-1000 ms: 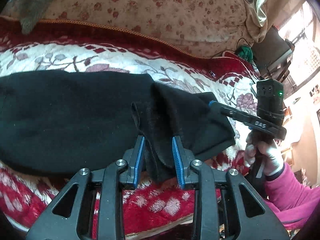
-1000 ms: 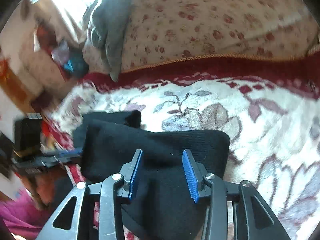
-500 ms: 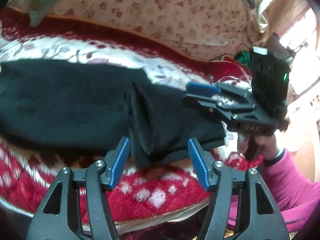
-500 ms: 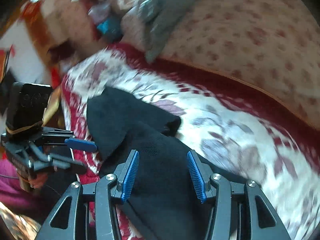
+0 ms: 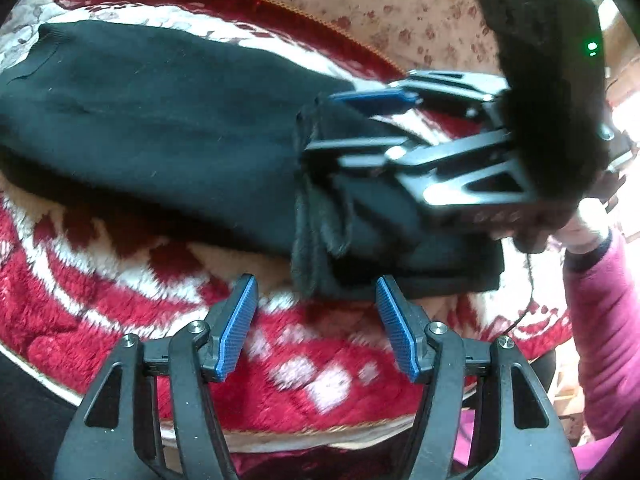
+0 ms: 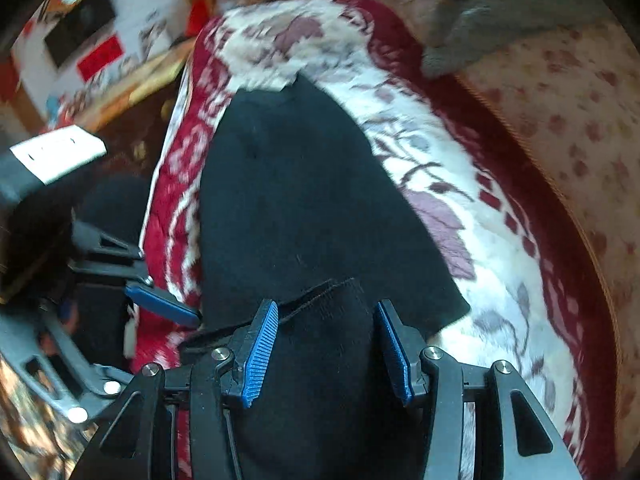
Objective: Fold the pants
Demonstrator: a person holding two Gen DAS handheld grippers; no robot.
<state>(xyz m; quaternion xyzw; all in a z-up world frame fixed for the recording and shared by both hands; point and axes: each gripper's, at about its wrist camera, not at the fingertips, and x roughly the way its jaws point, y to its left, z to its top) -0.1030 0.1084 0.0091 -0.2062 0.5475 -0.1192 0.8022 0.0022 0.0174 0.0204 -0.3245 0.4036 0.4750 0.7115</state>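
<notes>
A red-and-white floral plush blanket (image 5: 100,288) carries the black knit pants (image 5: 160,120), spread lengthwise with one end folded back on itself. The left claw (image 5: 316,312) hangs spread wide and empty just near that fold; the right claw (image 6: 326,334), likewise parted, straddles the doubled cloth without pinching it.

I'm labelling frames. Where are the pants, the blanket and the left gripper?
pants (image 5: 160,120), left wrist view, flat middle of the leg.
blanket (image 5: 80,300), left wrist view, red border.
left gripper (image 5: 316,332), left wrist view, between its open fingers.
</notes>
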